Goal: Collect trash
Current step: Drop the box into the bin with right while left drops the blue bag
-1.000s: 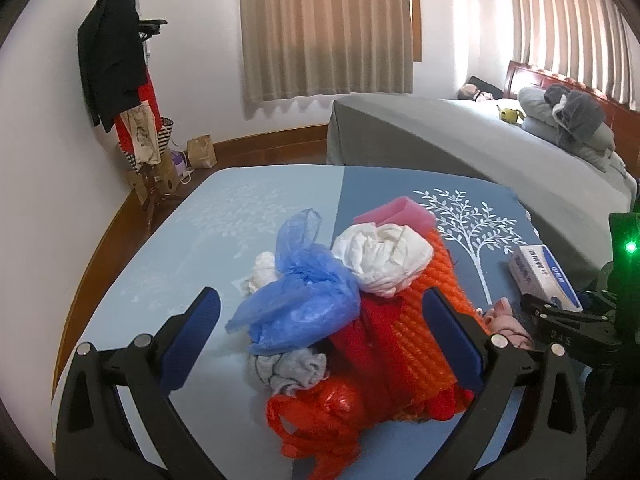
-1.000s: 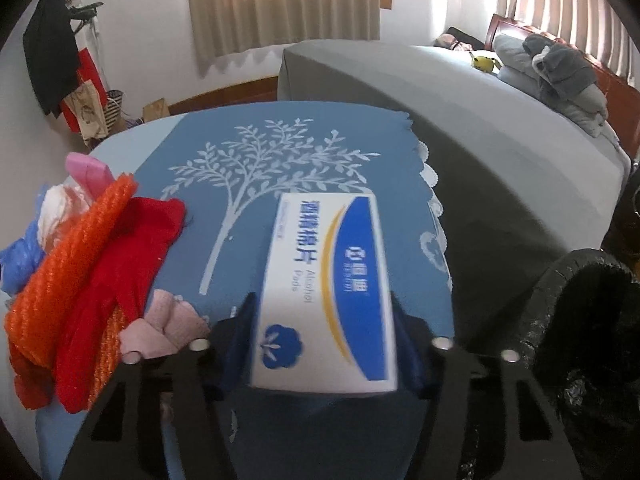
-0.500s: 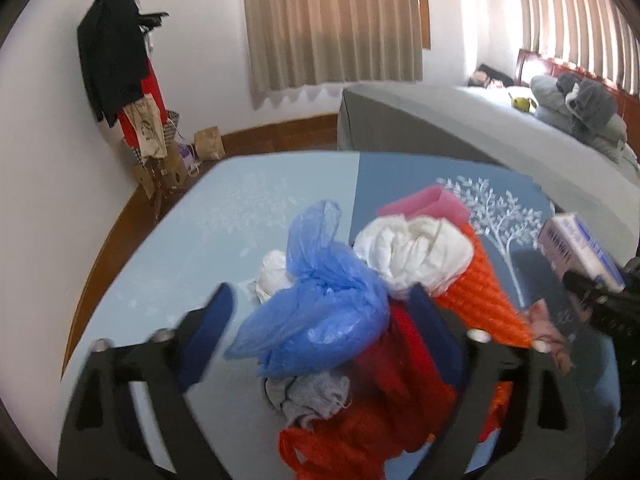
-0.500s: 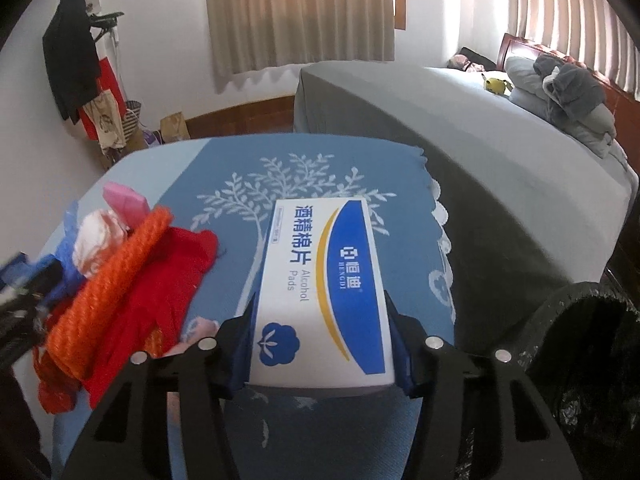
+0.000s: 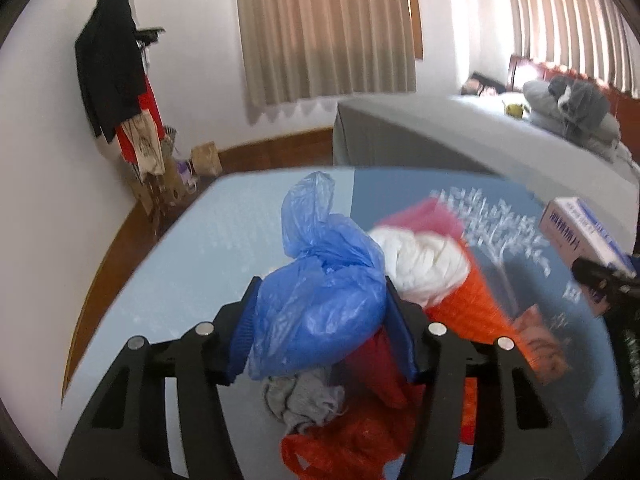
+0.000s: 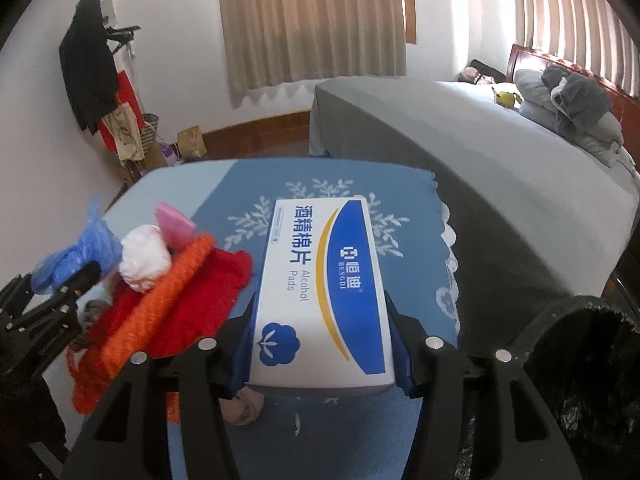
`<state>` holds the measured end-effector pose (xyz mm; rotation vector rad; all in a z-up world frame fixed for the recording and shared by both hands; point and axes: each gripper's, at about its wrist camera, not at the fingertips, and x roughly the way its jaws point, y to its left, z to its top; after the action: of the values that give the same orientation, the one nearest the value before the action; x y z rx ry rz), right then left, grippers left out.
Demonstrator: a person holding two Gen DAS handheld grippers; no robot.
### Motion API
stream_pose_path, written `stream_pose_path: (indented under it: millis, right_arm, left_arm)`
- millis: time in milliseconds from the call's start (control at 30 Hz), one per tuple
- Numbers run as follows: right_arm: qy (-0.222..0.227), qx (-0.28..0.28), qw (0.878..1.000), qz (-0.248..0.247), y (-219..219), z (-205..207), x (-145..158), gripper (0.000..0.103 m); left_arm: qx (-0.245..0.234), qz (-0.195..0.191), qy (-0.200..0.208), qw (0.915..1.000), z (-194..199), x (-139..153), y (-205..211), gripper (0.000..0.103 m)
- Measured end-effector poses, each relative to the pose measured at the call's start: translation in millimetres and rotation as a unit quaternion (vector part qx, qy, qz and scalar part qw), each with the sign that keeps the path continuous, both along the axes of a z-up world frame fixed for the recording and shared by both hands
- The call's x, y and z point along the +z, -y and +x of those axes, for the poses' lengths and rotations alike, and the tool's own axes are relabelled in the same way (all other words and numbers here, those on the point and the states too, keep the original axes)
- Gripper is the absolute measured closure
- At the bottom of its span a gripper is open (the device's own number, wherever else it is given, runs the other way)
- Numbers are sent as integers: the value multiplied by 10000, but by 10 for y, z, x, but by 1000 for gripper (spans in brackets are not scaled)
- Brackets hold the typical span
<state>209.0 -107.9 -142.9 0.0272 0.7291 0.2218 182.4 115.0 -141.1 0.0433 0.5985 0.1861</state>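
Two grips: left gripper [image 5: 320,336] jaws clamping blue plastic bag [image 5: 320,292], right gripper [image 6: 320,344] jaws clamping alcohol pads box [image 6: 322,292], black-lined bin [image 6: 588,384] beside.

This is a bedroom in a home. A wide bed under a grey cover [image 6: 460,128] fills the right side, with a dark wooden headboard [image 6: 532,58], folded grey bedding and pillows [image 6: 568,100] and a small yellow soft toy [image 6: 505,97] at its head. Long beige pleated curtains [image 6: 312,20] hang over the windows. In the left corner a coat stand hung with a black jacket and red garments [image 5: 116,80] stands on the wooden floor [image 6: 256,136], paper bags at its foot.
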Motion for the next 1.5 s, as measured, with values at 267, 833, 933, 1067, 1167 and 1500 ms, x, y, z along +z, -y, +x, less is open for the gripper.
stream_pose_path:
  millis: [267,833,933,1067,1167,1500]
  right_arm:
    - [303,-54,9993,198,167,-200,280,48]
    - [223,-1372,9903,-83,1513,-960,422,48]
    - [115,-1666,9858,-145,1760,-1072,358,48]
    - [-15,-1974,9801,-189,2031,-1223,269,48]
    - [-63,-2147,9765,-185,2177,-1320,232,47]
    - [2,-2601,9652,-278,2503,-1513,257,28]
  left_arm:
    - [-316,-12,482,9983,-241,420,269,47]
    - [-1921,-570,339,9791,-446,415,1755,47]
    - [-2242,-633,213,9723,-456,333,2045,47]
    - [-2605,-705,64,9629,-455,238,2376,47]
    - [-2843,-779,-47,9556,-435,168,2607,47]
    - [-3450,-1153,-403,9306,-340,-68,2981,26]
